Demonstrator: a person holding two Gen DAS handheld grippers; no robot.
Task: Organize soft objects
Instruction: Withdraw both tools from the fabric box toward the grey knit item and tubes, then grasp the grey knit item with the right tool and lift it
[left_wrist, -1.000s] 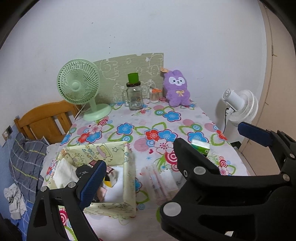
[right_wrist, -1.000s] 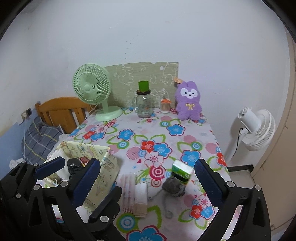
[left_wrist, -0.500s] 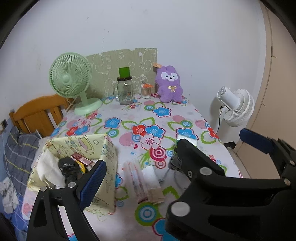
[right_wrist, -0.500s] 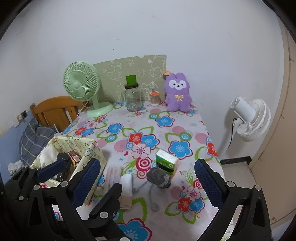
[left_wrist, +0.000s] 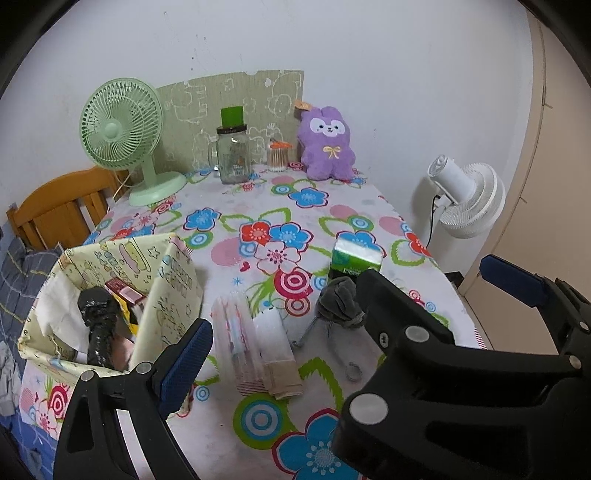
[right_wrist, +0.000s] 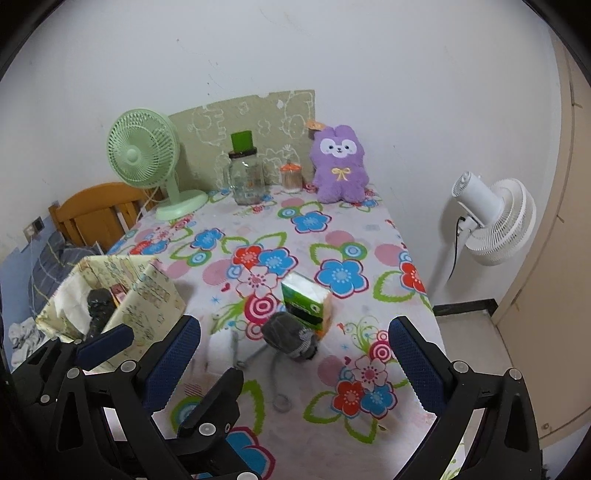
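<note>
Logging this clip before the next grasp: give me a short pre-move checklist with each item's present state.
1. Left gripper open, holding nothing: ok.
2. Right gripper open, holding nothing: ok.
3. Grey pouch on the table, in view between the right gripper's fingers: ok.
4. Green tissue pack touching the pouch from behind, may shift: not ok.
5. Fabric basket upright, open-topped: ok.
6. Free room left in the basket: cannot tell.

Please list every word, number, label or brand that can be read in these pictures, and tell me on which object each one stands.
No text can be read with certainty.
Green tissue pack: dark label strip with pale print, too blurred.
Yellow patterned fabric basket: printed characters, illegible.
Clear glass jar with black lid: small coloured label, too small.
Purple plush rabbit: orange tag, unreadable.
</note>
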